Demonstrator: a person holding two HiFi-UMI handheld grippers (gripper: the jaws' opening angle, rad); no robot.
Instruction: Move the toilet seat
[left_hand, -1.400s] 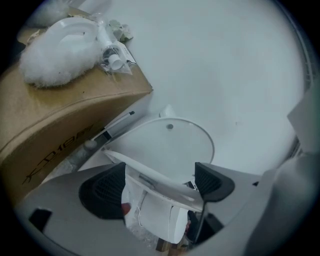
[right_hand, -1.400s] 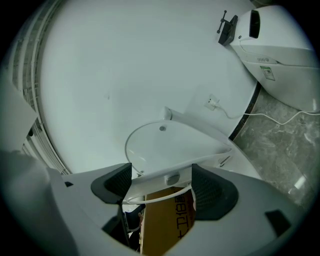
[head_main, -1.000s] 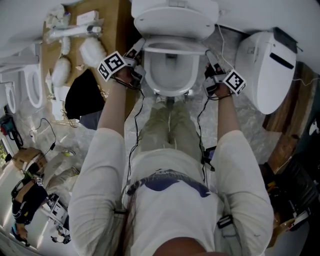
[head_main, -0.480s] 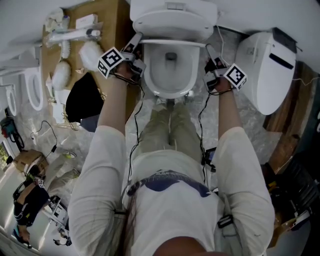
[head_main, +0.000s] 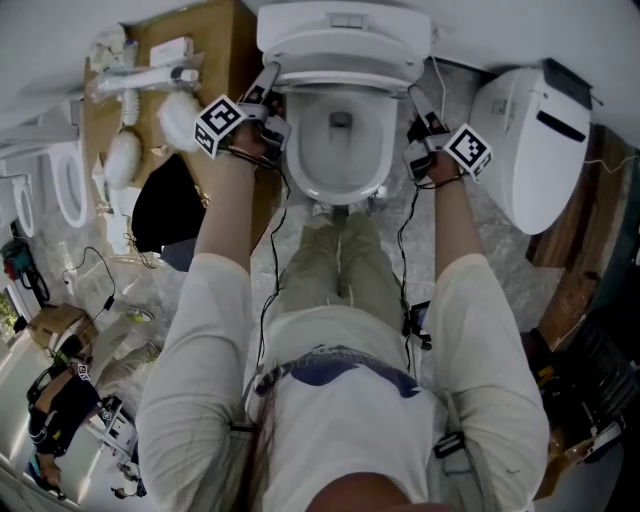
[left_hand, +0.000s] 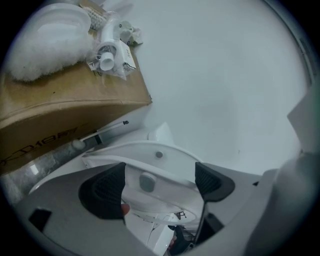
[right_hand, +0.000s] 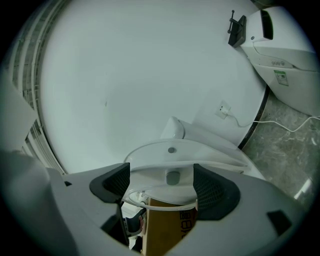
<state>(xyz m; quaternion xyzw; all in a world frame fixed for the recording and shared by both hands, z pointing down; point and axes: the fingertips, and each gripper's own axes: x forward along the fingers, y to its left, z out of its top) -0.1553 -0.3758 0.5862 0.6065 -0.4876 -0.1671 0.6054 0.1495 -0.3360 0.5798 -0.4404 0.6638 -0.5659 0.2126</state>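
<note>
Left gripper and right gripper each clamped, jaws wide, on raised white plastic toilet seat; advisable to swing both sides evenly, untwisted.

Bathroom-fixture workshop, toilet, loose seats, cardboard box

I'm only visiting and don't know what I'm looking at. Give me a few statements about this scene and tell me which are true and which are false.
1. The left gripper and the right gripper each clamp one side of the toilet seat. True.
2. The seat lies flat on the bowl. False: it is tilted up, and the head view looks straight into the open bowl.
3. A cardboard box stands on the left gripper's side of the toilet. True.
4. Nothing lies on the right gripper's side of the toilet. False: a separate white seat unit lies there.
</note>
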